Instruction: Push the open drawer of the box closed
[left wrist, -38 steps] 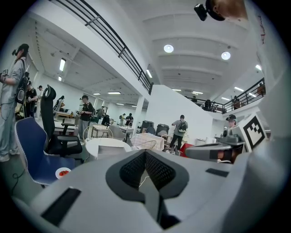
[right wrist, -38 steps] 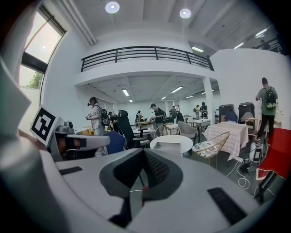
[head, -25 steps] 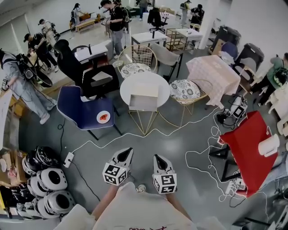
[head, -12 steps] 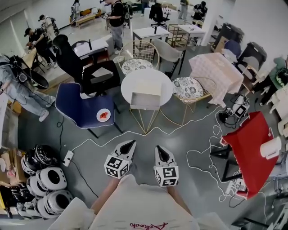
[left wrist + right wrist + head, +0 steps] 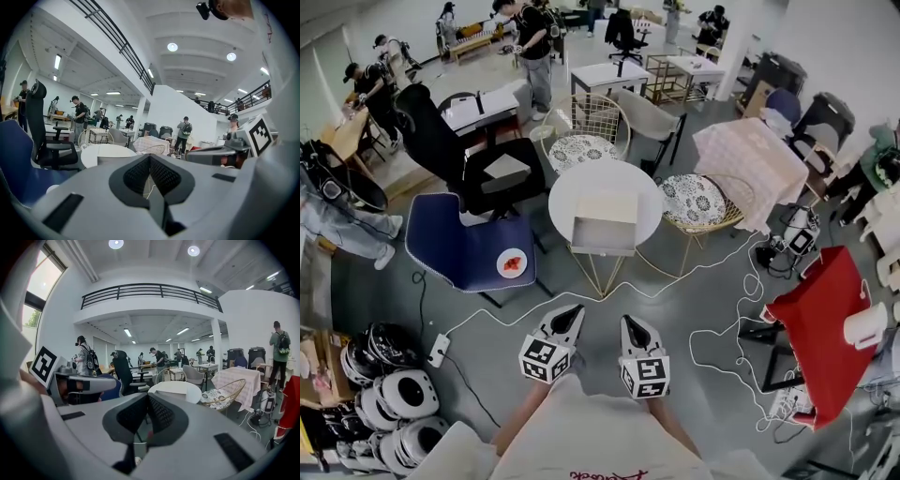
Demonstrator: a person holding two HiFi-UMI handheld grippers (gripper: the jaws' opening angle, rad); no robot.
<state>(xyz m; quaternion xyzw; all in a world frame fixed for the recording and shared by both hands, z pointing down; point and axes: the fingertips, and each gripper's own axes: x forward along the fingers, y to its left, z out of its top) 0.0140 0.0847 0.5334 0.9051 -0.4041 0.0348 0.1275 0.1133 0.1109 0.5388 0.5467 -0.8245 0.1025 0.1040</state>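
The white box stands on a round white table well ahead of me, its open drawer sticking out toward me. Both grippers are held low in front of my body, far short of the table. My left gripper is shut with nothing in it, and my right gripper beside it is also shut and empty. In the left gripper view the gripper points at the table and box. Past the gripper in the right gripper view I see the table and the box.
A blue chair with a plate stands left of the table, a black office chair behind it. Gold wire chairs flank the table. White cables trail over the floor. A red table is right; helmets lie lower left.
I have walked toward the round table; it and the box sit nearer in the head view. Both grippers came forward together, still shut and side by side.
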